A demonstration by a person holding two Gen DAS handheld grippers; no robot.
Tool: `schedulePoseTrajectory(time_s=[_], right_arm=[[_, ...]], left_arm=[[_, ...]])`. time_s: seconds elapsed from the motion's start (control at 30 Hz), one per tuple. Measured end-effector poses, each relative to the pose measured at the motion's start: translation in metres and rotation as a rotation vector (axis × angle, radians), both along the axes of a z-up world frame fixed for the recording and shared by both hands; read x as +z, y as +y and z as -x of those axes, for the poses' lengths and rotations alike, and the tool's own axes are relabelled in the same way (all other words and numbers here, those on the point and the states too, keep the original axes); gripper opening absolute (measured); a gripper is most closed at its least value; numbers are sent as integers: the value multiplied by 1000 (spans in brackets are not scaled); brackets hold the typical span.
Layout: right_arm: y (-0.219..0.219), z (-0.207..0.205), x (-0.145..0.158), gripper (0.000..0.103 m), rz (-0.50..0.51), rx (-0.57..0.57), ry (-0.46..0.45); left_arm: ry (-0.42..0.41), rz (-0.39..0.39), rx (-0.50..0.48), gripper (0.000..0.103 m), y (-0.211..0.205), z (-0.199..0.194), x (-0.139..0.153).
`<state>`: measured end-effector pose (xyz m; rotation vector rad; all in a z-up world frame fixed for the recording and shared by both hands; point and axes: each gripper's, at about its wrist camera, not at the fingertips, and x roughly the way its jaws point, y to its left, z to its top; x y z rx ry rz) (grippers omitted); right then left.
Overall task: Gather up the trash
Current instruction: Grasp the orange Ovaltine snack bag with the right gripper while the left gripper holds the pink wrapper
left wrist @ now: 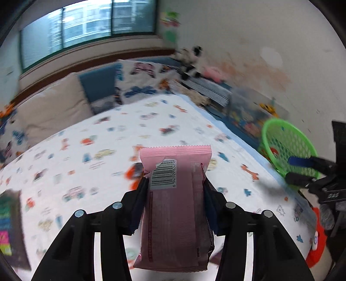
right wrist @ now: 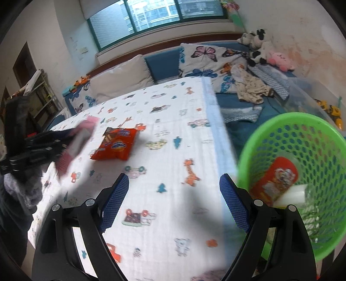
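Two pads of your left gripper (left wrist: 176, 183) clamp the pink wrapper (left wrist: 176, 194) by its long edges, lifted above the patterned bedsheet (left wrist: 108, 140). It looks light, thin and crinkly, probably slippery, so hold it mid-length and firmly. From the right wrist, your right gripper (right wrist: 174, 201) stands wide and empty beside the green basket (right wrist: 313, 140); the orange snack packet (right wrist: 116, 144) lies flat on the sheet, likely soft, best pinched at an edge.

Printed sheet (right wrist: 173, 121) over bed — butterfly pillow (right wrist: 207, 58), plush toys (right wrist: 257, 45) by window (right wrist: 151, 13).
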<state>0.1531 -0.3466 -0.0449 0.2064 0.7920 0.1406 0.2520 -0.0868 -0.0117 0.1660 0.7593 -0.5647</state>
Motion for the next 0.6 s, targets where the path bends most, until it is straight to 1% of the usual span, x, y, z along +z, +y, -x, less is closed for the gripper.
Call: schedulePoseTrajectory(time_s=[0.07,0.1,0.27,0.33,0.6], right_arm=[[11,-10,-2,85,-3,20,8],[17,-15,-3,85,-3,28,10],[54,-43,-7,85,-11,95,29],[67,-55,-10,85,-15,120,41],[115,-104,-28,85,-30,174,96]], left_arm=[[-20,4,33,45,15,3,6],[-29,9,55,41,26,7,10],[-36,28,110,40,62,18,17],[-31,35,116,37,69,21,15],[-25,80,157,37,98,30,12]])
